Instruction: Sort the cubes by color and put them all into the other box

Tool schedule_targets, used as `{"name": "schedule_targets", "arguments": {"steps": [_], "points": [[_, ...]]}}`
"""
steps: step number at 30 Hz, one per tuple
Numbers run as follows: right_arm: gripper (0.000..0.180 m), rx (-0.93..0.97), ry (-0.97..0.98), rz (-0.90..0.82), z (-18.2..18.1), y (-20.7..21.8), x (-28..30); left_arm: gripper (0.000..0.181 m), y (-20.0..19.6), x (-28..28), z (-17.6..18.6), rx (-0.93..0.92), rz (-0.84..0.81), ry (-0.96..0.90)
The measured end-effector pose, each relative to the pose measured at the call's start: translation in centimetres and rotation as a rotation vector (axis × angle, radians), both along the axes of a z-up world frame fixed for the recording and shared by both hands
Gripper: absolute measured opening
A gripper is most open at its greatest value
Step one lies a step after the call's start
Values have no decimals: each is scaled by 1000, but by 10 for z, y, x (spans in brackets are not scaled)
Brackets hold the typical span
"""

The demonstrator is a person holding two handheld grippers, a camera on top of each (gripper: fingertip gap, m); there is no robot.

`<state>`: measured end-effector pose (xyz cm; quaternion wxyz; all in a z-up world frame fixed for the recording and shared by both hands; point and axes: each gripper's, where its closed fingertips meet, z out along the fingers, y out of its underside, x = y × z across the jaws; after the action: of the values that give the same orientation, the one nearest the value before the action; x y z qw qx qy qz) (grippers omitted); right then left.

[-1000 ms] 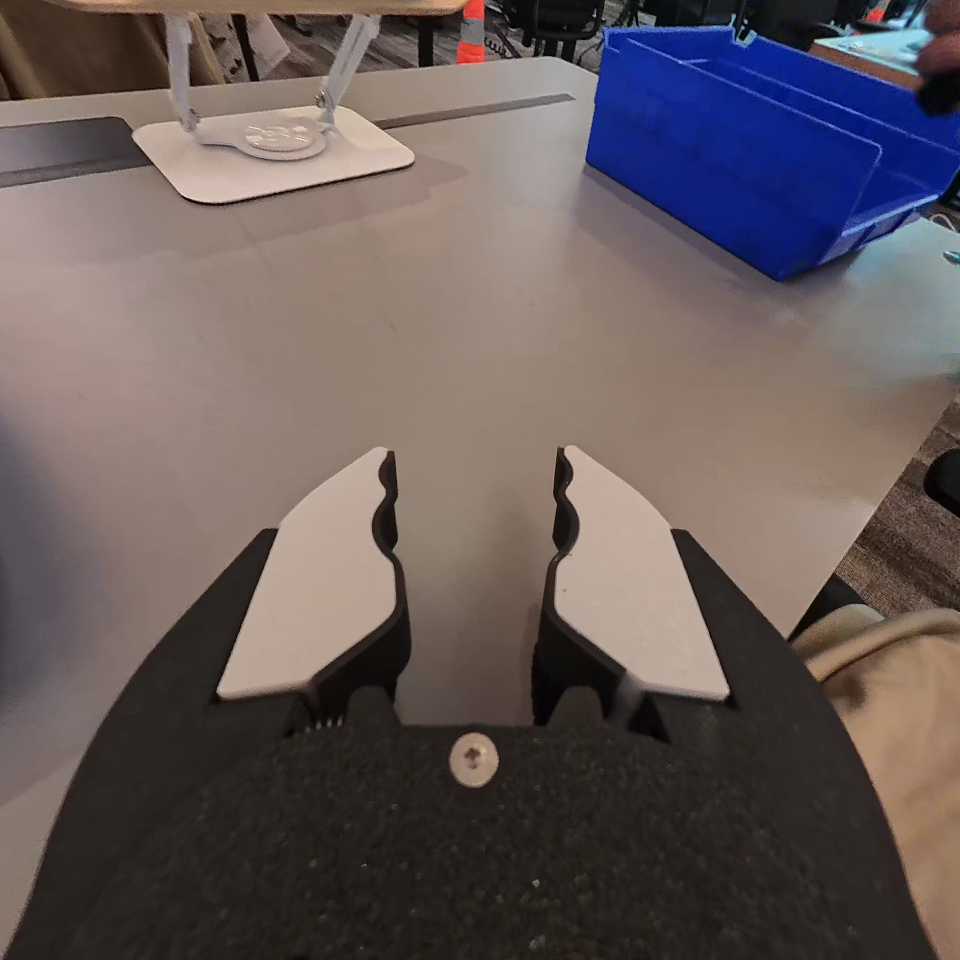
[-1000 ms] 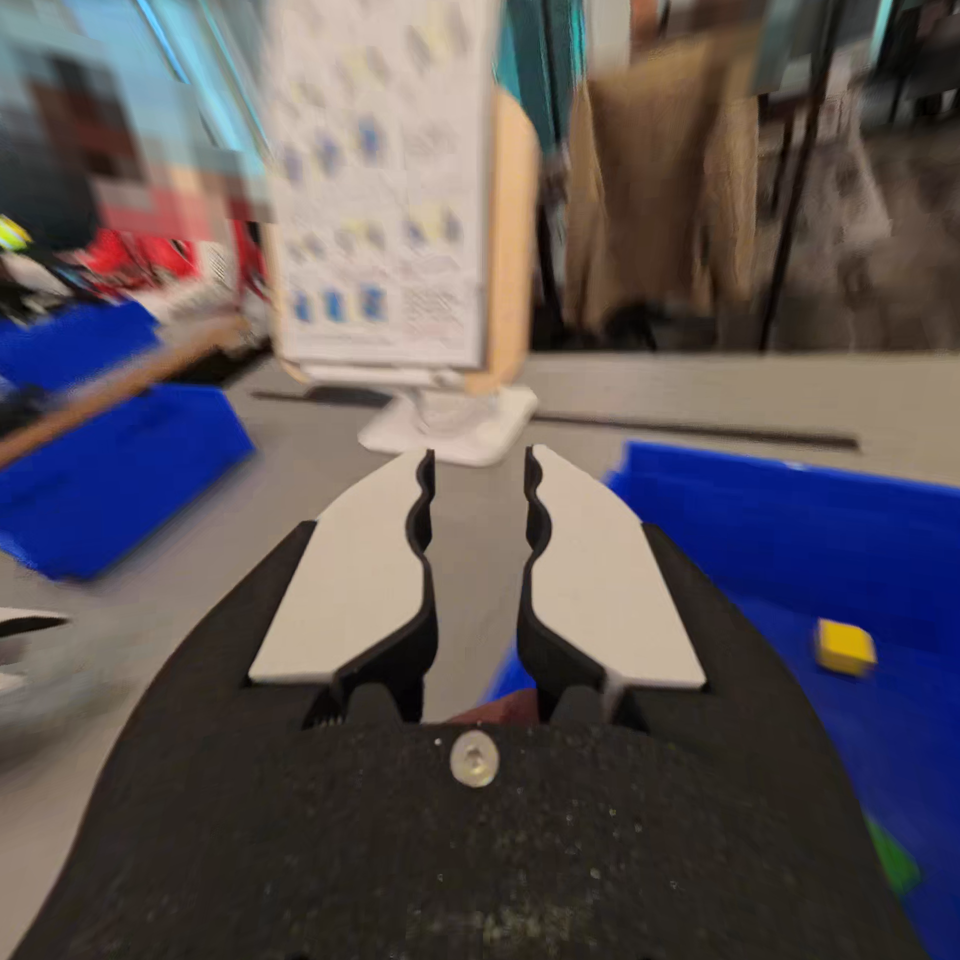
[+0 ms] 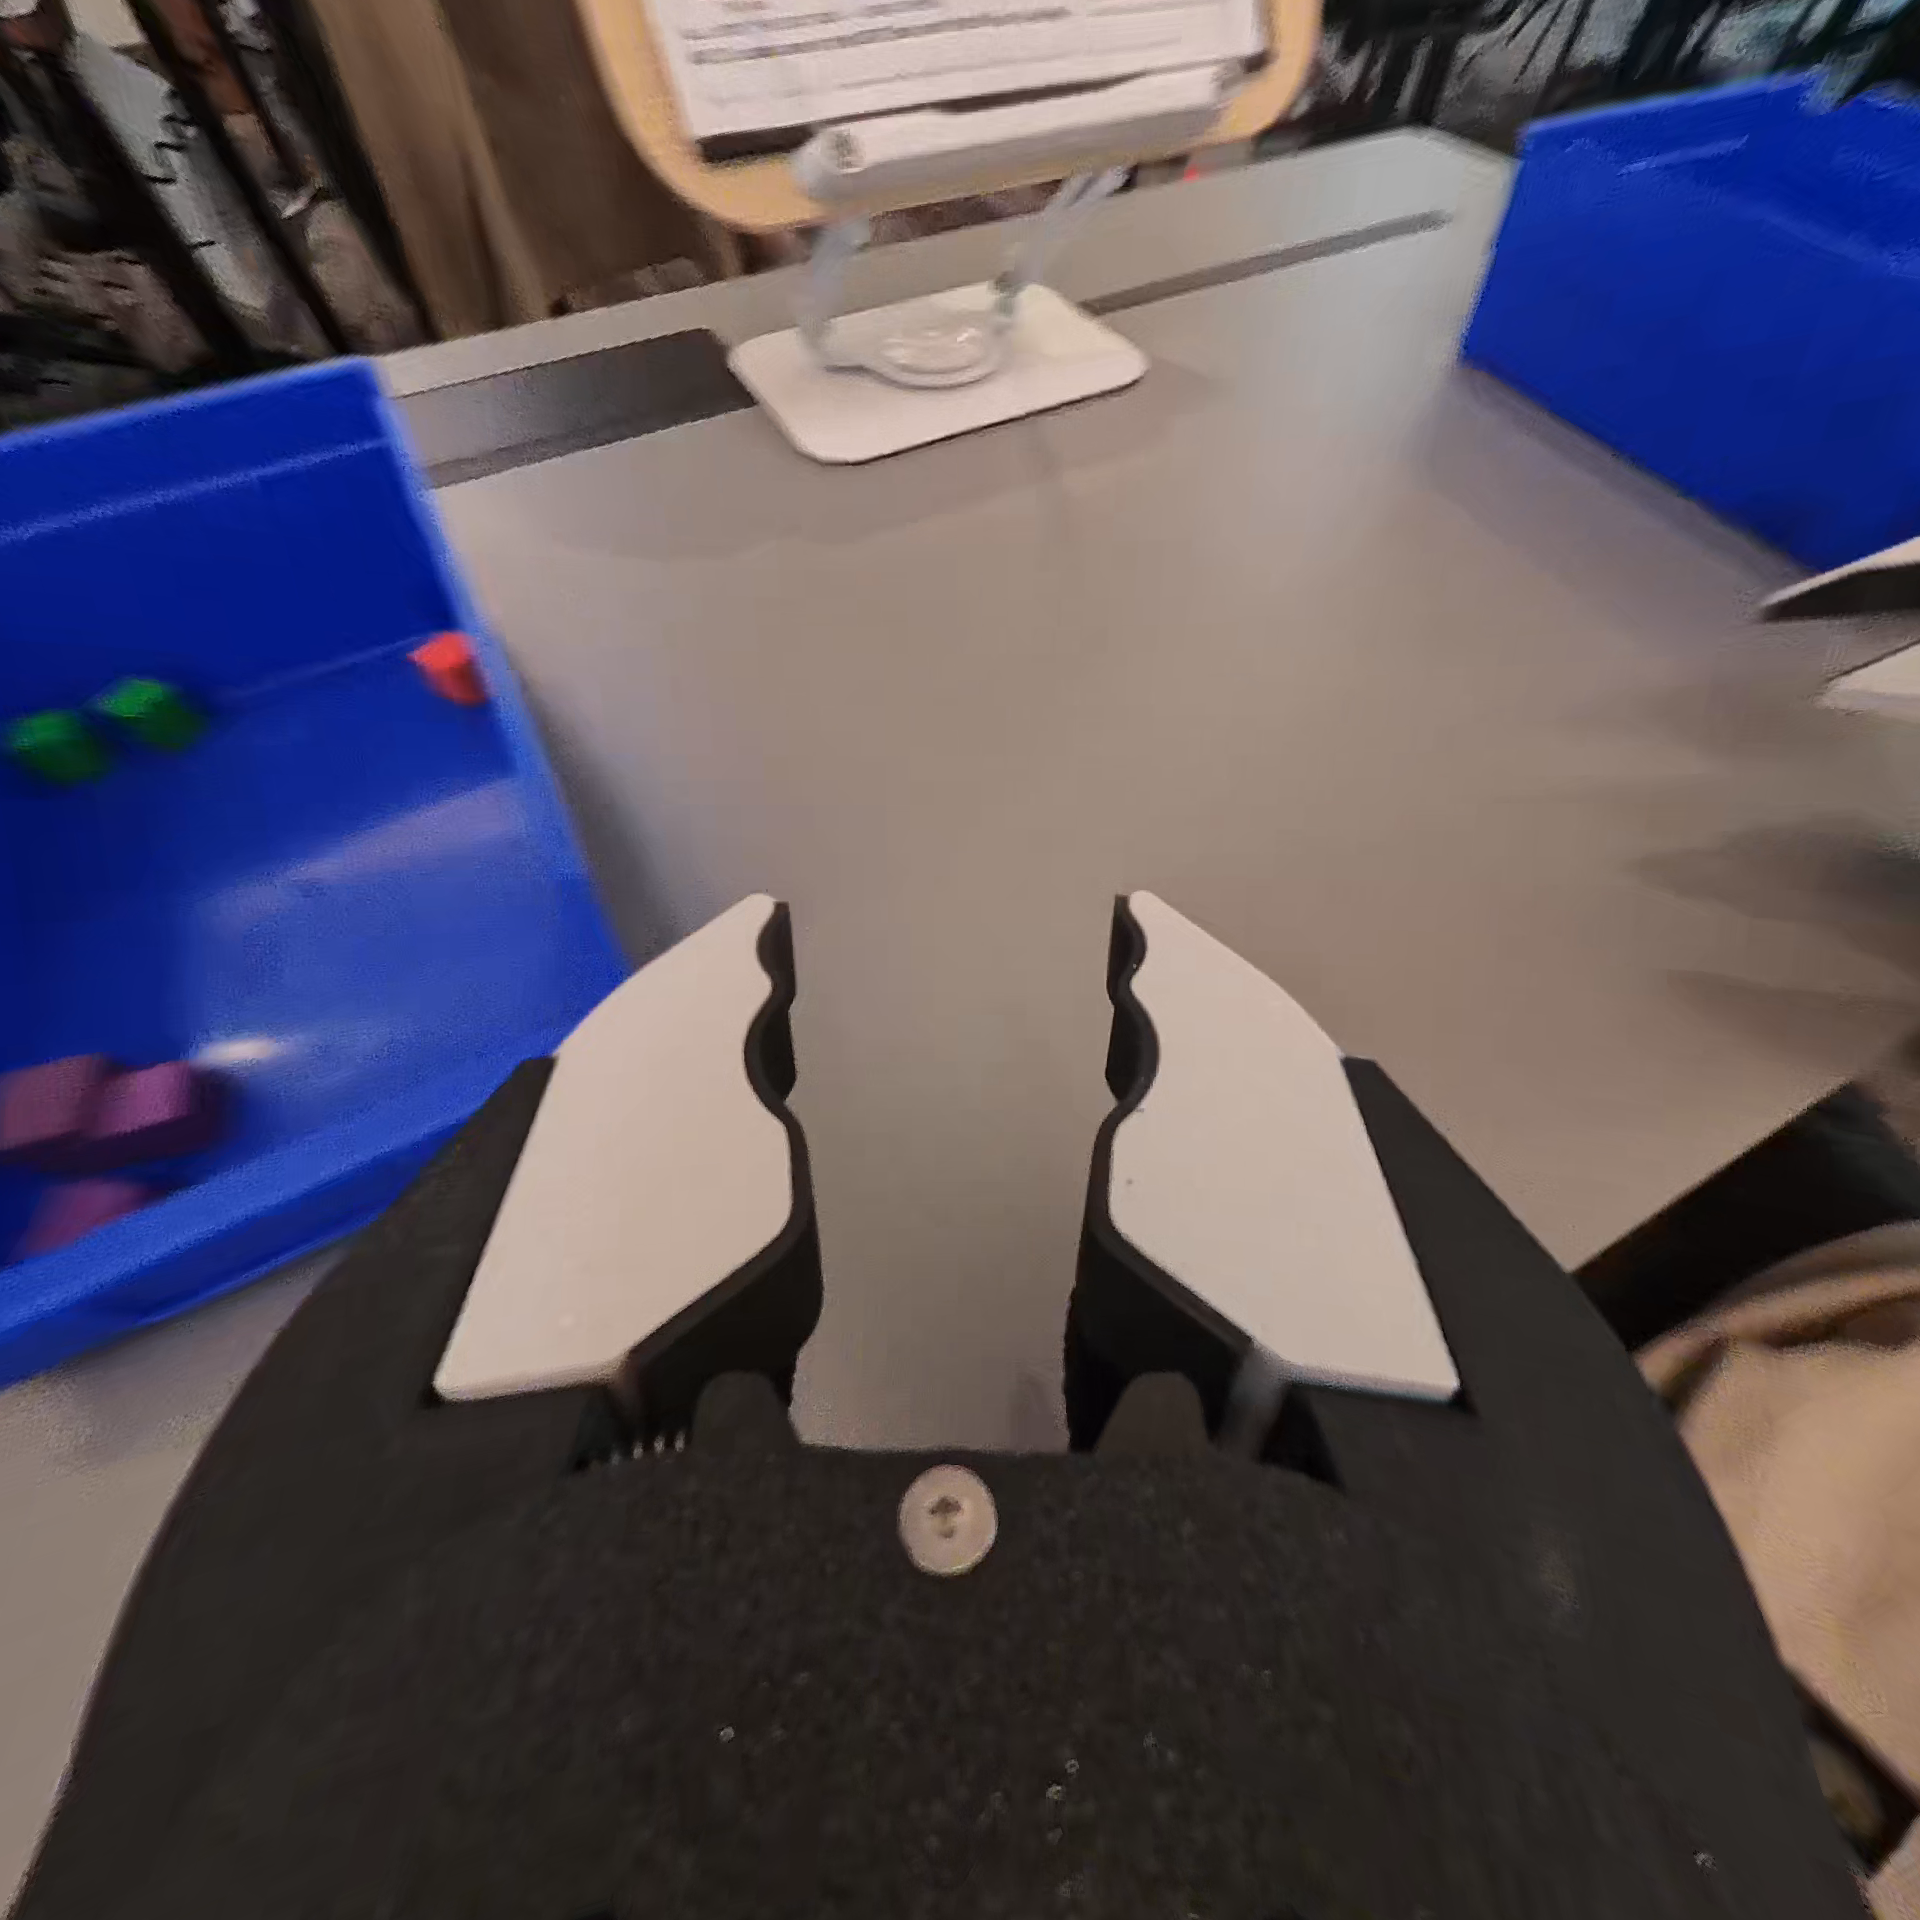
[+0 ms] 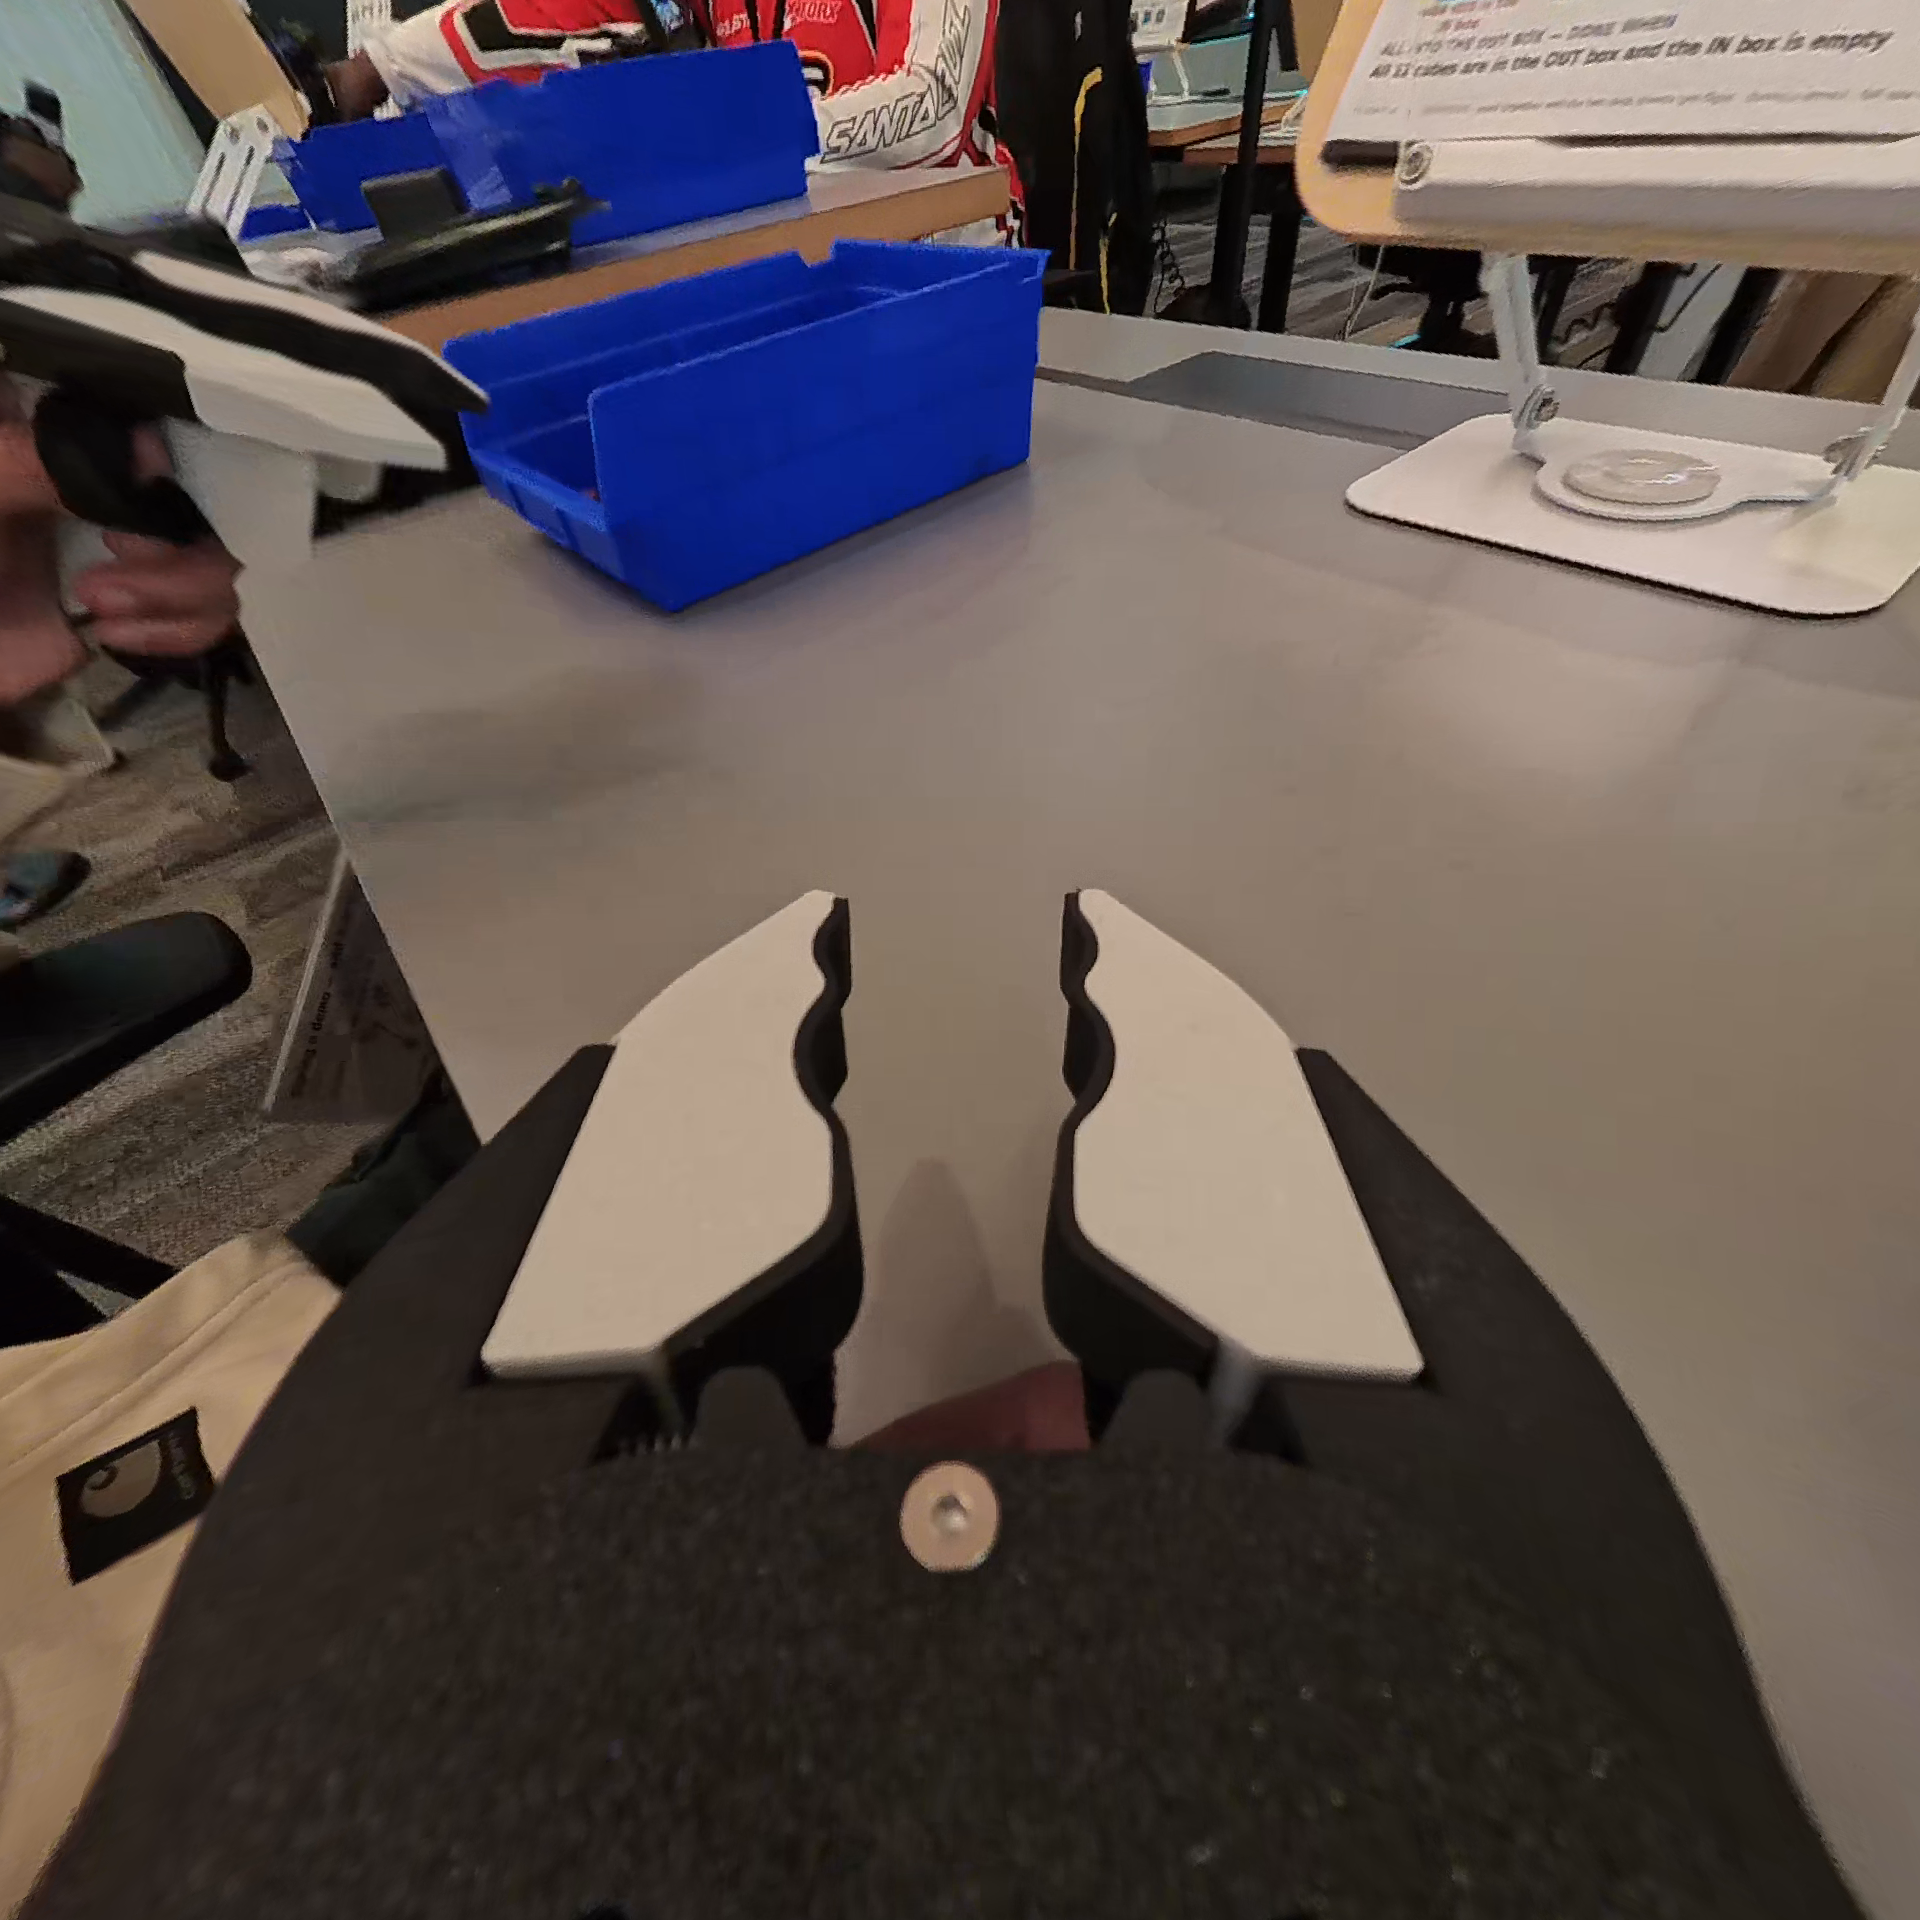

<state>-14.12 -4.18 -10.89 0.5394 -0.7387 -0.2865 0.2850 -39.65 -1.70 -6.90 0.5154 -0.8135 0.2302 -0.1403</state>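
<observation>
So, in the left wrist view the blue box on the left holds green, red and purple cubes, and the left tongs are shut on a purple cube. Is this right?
Not quite. The left tongs are open and hold nothing; only bare grey table shows between them in the left wrist view. The rest stands: the blue box on the left holds green cubes, a red cube and purple cubes.

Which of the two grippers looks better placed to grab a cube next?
Probably the left gripper: open, empty, beside the blue box holding green cubes, a red cube and purple cubes. The right gripper faces bare table.
</observation>
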Motion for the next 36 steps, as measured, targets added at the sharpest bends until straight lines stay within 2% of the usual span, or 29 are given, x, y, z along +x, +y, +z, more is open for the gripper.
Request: {"name": "schedule_targets", "arguments": {"steps": [4, 6, 10, 14, 17, 20, 22, 27, 29, 32, 36], "points": [[38, -41, 59, -5, 7, 11, 4, 54, 41, -84, 17, -91, 62, 183], [37, -50, 62, -9, 9, 16, 5, 51, 73, -102, 13, -157, -40, 267], [37, -32, 28, -20, 9, 21, 1, 51, 172, -129, -17, -181, -177, 478], [37, -31, -15, -20, 1, 22, -8, 46, 244, -111, -66, -334, -302, 352], [36, -27, -52, -20, -5, 19, -10, 47, 280, -98, -90, -344, -334, 340], [36, -16, -74, -28, -7, 19, -7, 39, 286, -89, -111, -378, -390, 419], [35, -28, -60, -23, -7, 17, -6, 22, 287, -87, -115, -375, -399, 449], [34, -40, -24, -21, -5, 13, 2, 22, 276, -108, -108, -387, -336, 516], [33, -31, -15, -30, -1, 11, 8, 22, 266, -117, -92, -358, -298, 478], [33, -12, -4, -47, 6, 8, 19, 22, 243, -117, -43, -242, -251, 325], [32, -6, 22, -67, 15, 10, 30, 22, 185, -86, 30, -30, -287, 60]]}}
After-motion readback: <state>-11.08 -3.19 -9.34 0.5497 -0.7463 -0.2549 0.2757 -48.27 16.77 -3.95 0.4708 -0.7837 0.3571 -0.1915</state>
